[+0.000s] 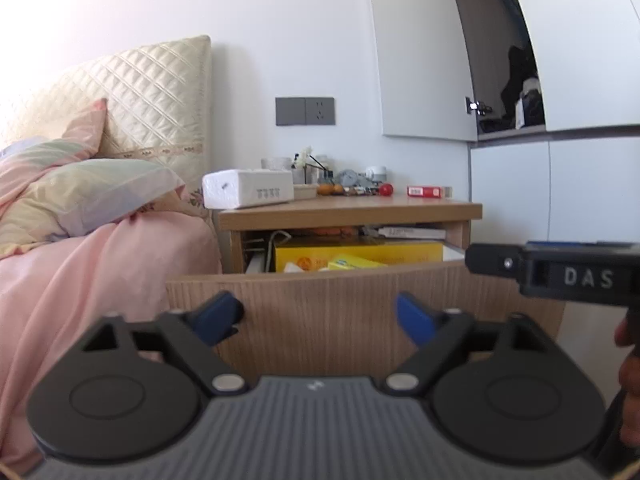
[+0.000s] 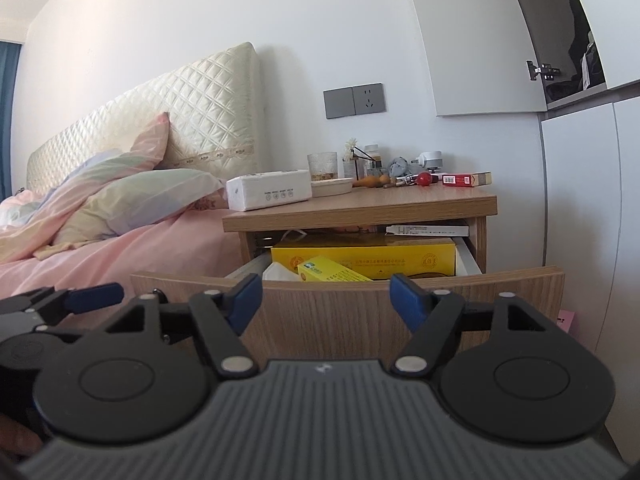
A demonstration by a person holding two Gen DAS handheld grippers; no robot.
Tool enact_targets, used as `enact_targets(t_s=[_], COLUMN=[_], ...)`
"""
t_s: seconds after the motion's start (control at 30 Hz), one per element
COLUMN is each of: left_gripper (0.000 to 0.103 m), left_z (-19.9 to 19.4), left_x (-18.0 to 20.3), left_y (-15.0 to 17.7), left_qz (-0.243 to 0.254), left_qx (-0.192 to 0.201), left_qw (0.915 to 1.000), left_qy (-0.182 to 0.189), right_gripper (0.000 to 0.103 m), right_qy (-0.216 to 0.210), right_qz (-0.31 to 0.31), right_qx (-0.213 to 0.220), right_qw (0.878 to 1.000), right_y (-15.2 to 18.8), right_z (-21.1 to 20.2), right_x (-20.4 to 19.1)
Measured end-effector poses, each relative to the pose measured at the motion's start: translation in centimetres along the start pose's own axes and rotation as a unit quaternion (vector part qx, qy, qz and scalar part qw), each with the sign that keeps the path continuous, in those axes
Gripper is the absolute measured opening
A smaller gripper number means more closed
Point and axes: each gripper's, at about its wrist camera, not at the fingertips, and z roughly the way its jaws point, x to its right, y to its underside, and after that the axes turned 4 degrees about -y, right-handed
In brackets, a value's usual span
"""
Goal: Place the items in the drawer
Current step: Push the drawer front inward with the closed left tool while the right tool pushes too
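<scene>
The wooden nightstand's drawer (image 1: 360, 312) (image 2: 360, 304) is pulled open. It holds a large yellow box (image 1: 360, 254) (image 2: 360, 254) and a smaller yellow box (image 2: 332, 272). On the nightstand top (image 2: 380, 200) lie a white tissue pack (image 1: 248, 192) (image 2: 268, 192), a red cigarette box (image 1: 426, 191) (image 2: 466, 180), a red ball (image 1: 386, 189) (image 2: 425, 178) and small clutter. My left gripper (image 1: 320, 316) is open and empty in front of the drawer front. My right gripper (image 2: 326, 300) is open and empty, also facing the drawer front.
A bed with pink covers and pillows (image 1: 80, 240) (image 2: 120, 216) stands left of the nightstand. White wardrobe doors (image 1: 560, 192) (image 2: 580, 200) stand to the right, one upper door ajar. A grey wall socket (image 1: 306, 111) (image 2: 355, 101) sits above the nightstand.
</scene>
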Motion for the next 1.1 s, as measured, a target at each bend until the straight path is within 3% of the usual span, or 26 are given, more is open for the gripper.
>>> enact_targets(t_s=[0.13, 0.17, 0.3, 0.47, 0.8, 1.1], left_gripper=[0.064, 0.059, 0.041, 0.037, 0.021, 0.021], left_z=[0.2, 0.2, 0.7, 0.9, 1.5, 2.9], left_x=[0.3, 0.3, 0.0, -0.1, -0.1, 0.3], left_y=[0.2, 0.2, 0.4, 0.4, 0.2, -0.2], left_qz=[0.005, 0.003, -0.009, -0.016, -0.022, -0.022], left_qx=[-0.005, -0.005, -0.016, -0.016, -0.018, -0.02], left_qw=[1.0, 1.0, 0.9998, 0.9997, 0.9995, 0.9993], left_qy=[0.0, 0.001, -0.005, -0.011, -0.017, -0.021], right_gripper=[0.054, 0.045, 0.031, 0.02, 0.02, 0.02], right_qy=[0.017, 0.021, 0.032, 0.034, 0.042, 0.049], right_qz=[0.012, 0.018, 0.027, 0.026, 0.028, 0.017], right_qx=[-0.008, -0.011, -0.011, -0.016, -0.021, -0.028], right_qw=[1.0, 1.0, 0.999, 0.999, 0.998, 0.998], right_y=[0.1, 0.1, 0.2, 0.3, 0.3, -0.2], right_z=[0.3, 0.4, 0.4, 0.7, 1.1, 2.2], right_x=[0.4, 0.6, 1.1, 0.9, 0.8, 1.3])
